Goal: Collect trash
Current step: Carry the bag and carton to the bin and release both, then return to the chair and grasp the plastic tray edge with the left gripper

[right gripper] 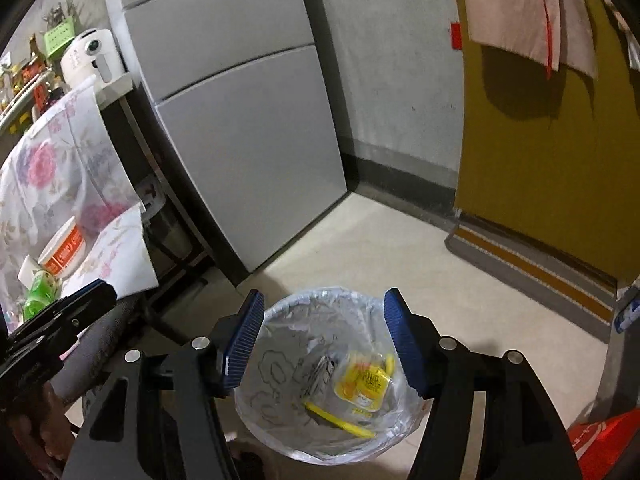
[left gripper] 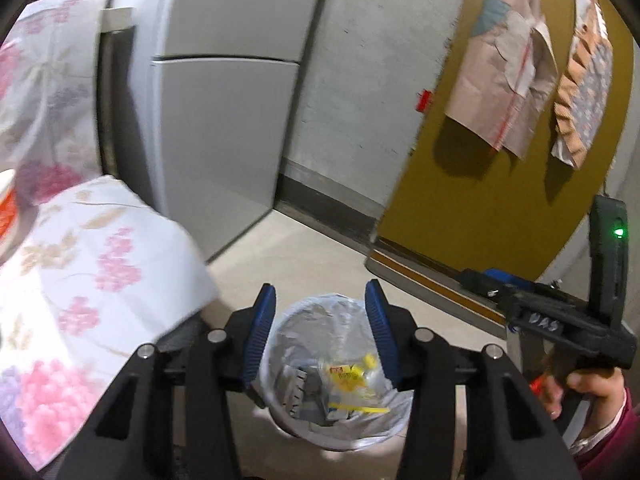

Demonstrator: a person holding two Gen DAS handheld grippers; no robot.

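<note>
A round bin lined with a clear plastic bag (left gripper: pixel 320 316) (right gripper: pixel 280 316) stands on the pale floor below both grippers. Inside lie a yellow packet (right gripper: pixel 366 380) (left gripper: pixel 348 374), a yellow strip (right gripper: pixel 340 420) and a grey crumpled piece (right gripper: pixel 322 372). My left gripper (left gripper: pixel 322 308) is open and empty above the bin. My right gripper (right gripper: pixel 324 316) is open and empty above it too. The right gripper's body (left gripper: pixel 560 320) shows at right in the left wrist view; the left gripper's body (right gripper: pixel 52 324) shows at left in the right wrist view.
A table with a floral cloth (left gripper: pixel 80 280) (right gripper: pixel 48 184) stands at left, bearing an orange-and-white tub (right gripper: pixel 64 252) and a green bottle (right gripper: pixel 38 292). A grey fridge (right gripper: pixel 240 120) stands behind, a mustard-yellow door (right gripper: pixel 540 160) with a striped mat (right gripper: pixel 532 268) at right.
</note>
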